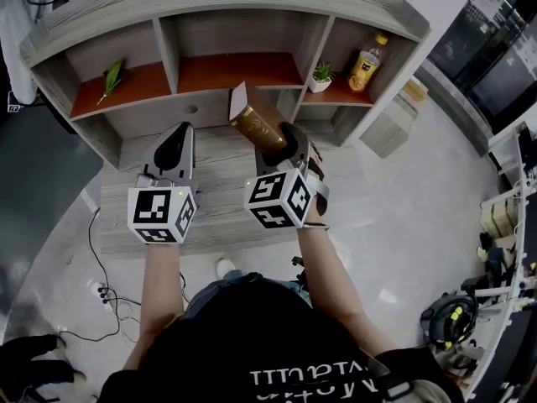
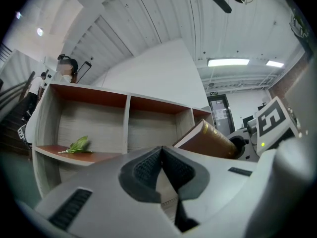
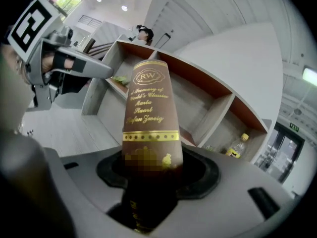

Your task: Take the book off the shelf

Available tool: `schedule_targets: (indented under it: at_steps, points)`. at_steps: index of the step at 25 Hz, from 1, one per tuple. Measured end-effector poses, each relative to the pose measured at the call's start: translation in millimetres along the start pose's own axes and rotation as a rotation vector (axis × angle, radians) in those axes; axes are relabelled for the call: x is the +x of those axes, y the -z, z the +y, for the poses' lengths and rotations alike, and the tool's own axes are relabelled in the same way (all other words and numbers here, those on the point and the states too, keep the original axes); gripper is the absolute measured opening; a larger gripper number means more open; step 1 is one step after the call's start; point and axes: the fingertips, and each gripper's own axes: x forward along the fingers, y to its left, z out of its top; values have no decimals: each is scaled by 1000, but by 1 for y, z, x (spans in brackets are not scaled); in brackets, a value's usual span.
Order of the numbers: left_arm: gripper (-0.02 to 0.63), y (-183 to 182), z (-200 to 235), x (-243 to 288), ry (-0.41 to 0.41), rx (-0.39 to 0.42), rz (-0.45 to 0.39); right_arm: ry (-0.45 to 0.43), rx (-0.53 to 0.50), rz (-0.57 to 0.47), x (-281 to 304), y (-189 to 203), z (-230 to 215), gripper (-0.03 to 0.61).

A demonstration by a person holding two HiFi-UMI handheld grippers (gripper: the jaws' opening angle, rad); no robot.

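Holding the book: right gripper, smooth grey moulded jaws clamped on the spine's lower end. Book: hardback, brown cover, rounded spine with gilt lettering and a dotted gilt band, pale page block. It sits tilted at frame centre, clear of the shelf, in front of the middle bay. Left gripper: ribbed black pads pressed together, nothing between. Shelf: grey wood-grain boards, red-brown ledges. Green leaf upper left; yellow bottle upper right.
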Motion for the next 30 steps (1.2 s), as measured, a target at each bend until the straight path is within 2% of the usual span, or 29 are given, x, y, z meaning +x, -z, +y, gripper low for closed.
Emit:
schedule_targets:
  at_steps: [3,7,14,21,26,30]
  points:
    - [11,1,-2,0,9,5,3,-23,115,8,0,5,1,236]
    - [11,2,-2,1,14,2,3,-17,163,18,0,11,3,236]
    - [11,0,-8,3,32,4,-2,-40,311,8,-4,13,2,236]
    - [11,-1,-13,2,46,18,-5,-101,557,-4,-8,13,1,235]
    - [11,-5,-14,1,46,25,-14,-44,648,-33,-13,14,-14,235]
    - [11,-7,-16,2,49,32,-20,-5,651,-43,-17,18,-26,235]
